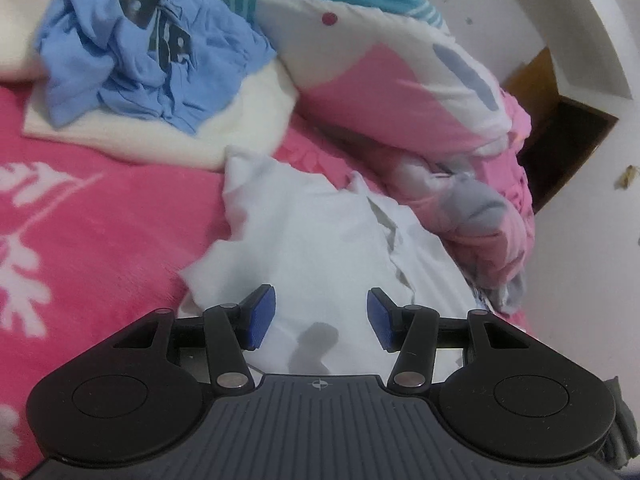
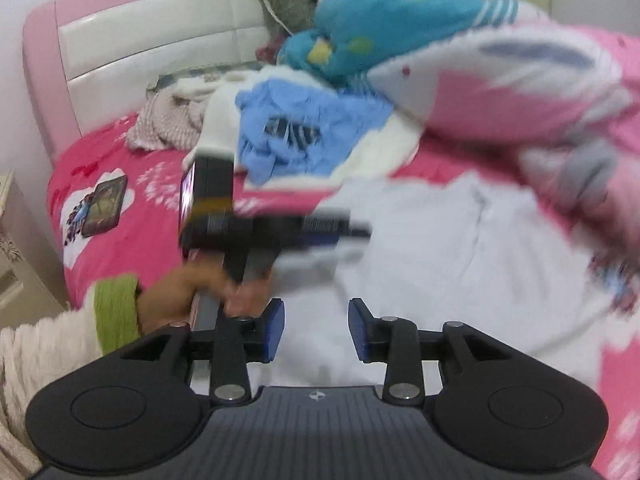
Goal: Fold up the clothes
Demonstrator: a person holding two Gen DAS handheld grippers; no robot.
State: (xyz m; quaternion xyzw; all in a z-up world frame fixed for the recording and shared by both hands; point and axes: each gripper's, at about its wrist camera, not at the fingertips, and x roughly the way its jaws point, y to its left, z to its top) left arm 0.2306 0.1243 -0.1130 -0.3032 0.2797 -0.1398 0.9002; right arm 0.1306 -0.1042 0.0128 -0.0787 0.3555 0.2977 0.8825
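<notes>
We see the left gripper (image 1: 321, 317) low in its own frame, its blue pads spread wide with nothing between them, poised over the white garment (image 1: 316, 240). In the right wrist view the left gripper (image 2: 352, 234) shows blurred at mid-frame, held level by a hand (image 2: 192, 292) in a green-cuffed cream sleeve (image 2: 72, 340), reaching right across the garment. The right gripper (image 2: 316, 328) sits at the bottom centre, its pads apart and empty, above the same white garment (image 2: 440, 260).

The garment lies rumpled on the pink bed (image 1: 88, 240); its long axis runs from bottom centre toward the upper middle. Its left edge borders bare pink bedding, with open room there. To the right it meets a bunched pink quilt (image 1: 460, 140). Above, at upper left, a crumpled blue shirt (image 1: 152, 60) rests on a cream cloth (image 1: 240, 132).
</notes>
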